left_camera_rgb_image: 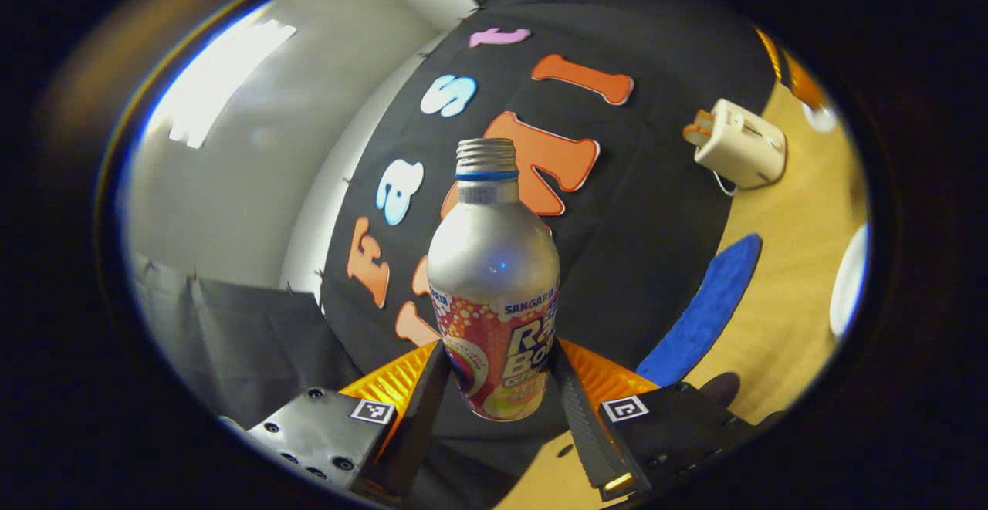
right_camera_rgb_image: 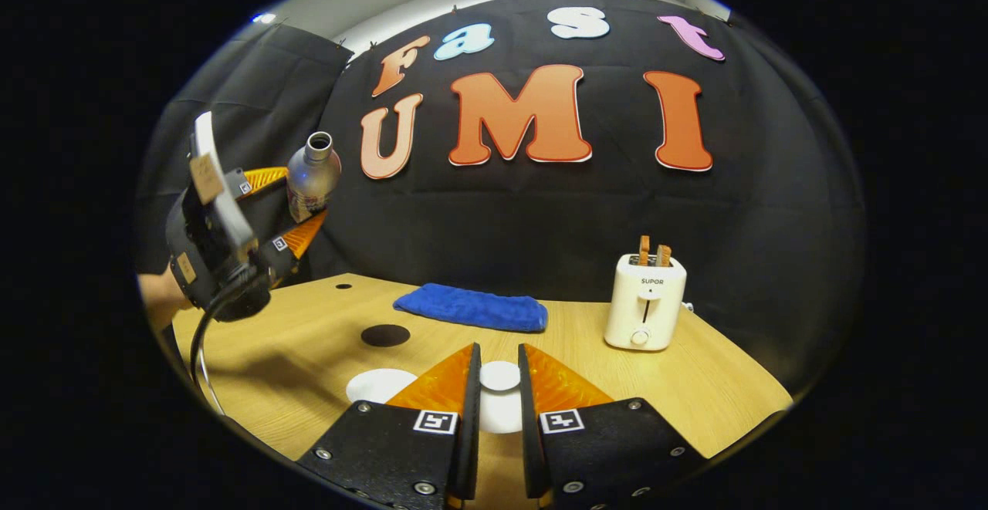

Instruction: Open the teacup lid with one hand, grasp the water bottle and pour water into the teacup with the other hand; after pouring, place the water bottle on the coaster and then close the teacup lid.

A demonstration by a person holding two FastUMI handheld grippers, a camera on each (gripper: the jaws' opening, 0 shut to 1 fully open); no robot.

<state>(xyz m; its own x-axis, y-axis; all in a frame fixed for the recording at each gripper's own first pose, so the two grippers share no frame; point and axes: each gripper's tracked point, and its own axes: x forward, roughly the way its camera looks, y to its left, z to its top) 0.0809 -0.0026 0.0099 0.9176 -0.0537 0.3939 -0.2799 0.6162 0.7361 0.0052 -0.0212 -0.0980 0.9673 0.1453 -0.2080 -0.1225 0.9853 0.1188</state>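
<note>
water bottle [left_camera_rgb_image: 494,286] in left tool [left_camera_rgb_image: 498,394], blue cloth [right_camera_rgb_image: 471,308], toaster [right_camera_rgb_image: 645,302] behind

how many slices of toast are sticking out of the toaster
2: both toast slices stand side by side in the top slots of the white toaster, at the table's right rear.

One bottle [left_camera_rgb_image: 494,278], one toaster [right_camera_rgb_image: 644,302], one blue towel [right_camera_rgb_image: 471,308], perhaps two white discs [right_camera_rgb_image: 380,383].

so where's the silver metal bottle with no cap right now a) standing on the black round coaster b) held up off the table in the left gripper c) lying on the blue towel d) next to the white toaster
b: the silver metal bottle sits upright between the left gripper jaws, and the right gripper view shows it raised above the wooden table, away from the black round coaster.
</note>
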